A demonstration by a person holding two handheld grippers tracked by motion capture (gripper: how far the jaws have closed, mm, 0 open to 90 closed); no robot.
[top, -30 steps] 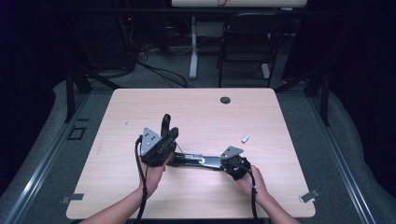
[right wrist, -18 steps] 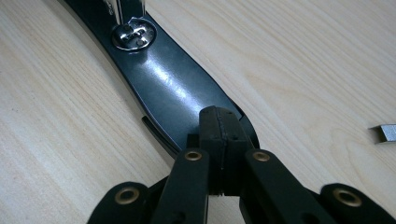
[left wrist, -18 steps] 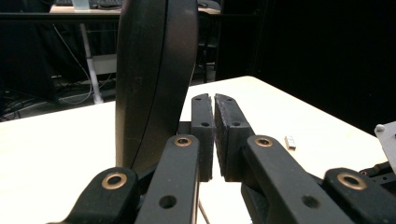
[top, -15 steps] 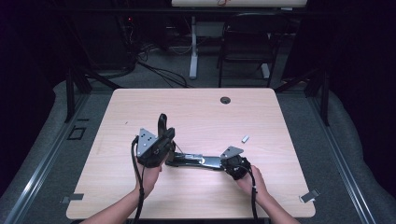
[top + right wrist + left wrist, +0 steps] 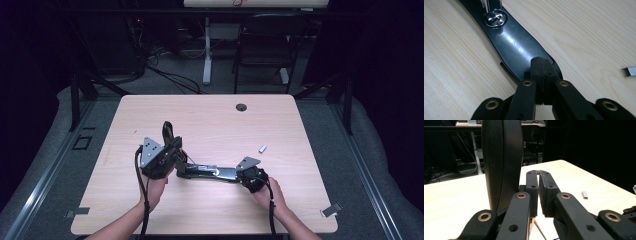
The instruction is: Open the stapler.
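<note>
Wood-look table (image 5: pixel 300 125) first: pale top, and the work sits toward its near edge between our two hands. Long black hinged tool (image 5: pixel 210 172) lies flat there, running left to right, with a shiny pivot rivet (image 5: pixel 496 18) on its flat body. One arm of it, the upright arm (image 5: pixel 167 132), stands nearly vertical at the left end, and in the left gripper view it rises just beside the jaws (image 5: pixel 502 162). Left gripper (image 5: pixel 182 167) has its jaws almost together, a thin slit between the pads (image 5: pixel 547 187) and nothing visible in that slit, so we read it as closed and empty, nudging or bracing the arm from the side rather than holding it. Right gripper (image 5: pixel 245 176) is clamped on the tool's right end (image 5: pixel 541 66), pinning it to the wood. We judge the step as swinging the arm open on its hinge. To do it well, we press the right end down flat so the body can't skid, push the arm with the side of the left jaws low and close to the hinge, and go slow so it doesn't slip off and snap back. Small silver piece (image 5: pixel 262 148) lies loose, well apart to the right; we steer clear of it.
</note>
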